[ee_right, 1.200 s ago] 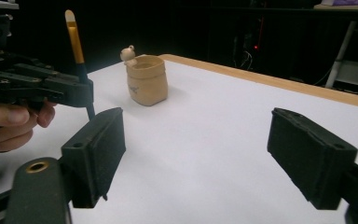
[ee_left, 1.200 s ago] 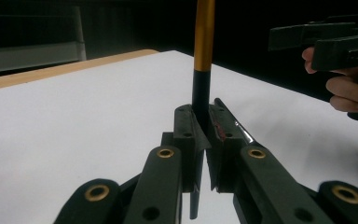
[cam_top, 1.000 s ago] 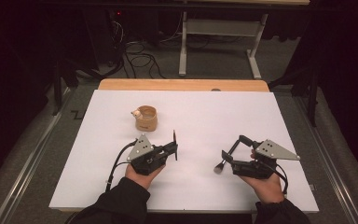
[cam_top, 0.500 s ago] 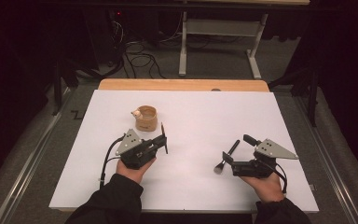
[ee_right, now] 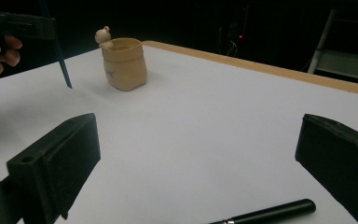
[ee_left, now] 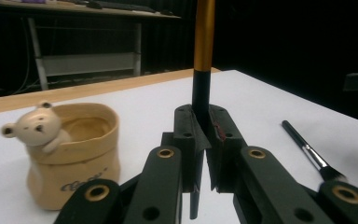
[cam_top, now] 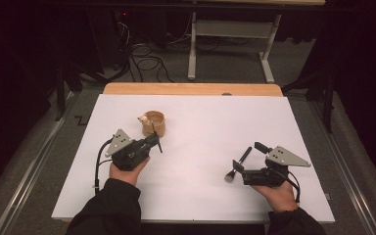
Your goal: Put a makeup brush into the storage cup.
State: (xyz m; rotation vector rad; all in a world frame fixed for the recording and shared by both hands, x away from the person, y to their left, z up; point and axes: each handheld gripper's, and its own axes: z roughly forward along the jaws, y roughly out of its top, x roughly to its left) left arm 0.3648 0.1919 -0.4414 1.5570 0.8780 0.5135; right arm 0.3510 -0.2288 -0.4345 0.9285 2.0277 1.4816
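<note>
The left tongs (cam_top: 152,138) clench a gold-and-black brush (ee_left: 201,88) upright, just beside the bear-faced beige pot (cam_top: 152,123) — near it, not touching. The right tongs (cam_top: 237,167) gape wide over a second brush (cam_top: 238,163) lying on the white desk (cam_top: 215,117). Wide bare desk separates the two hands — the pot stands well inside every edge.
</note>
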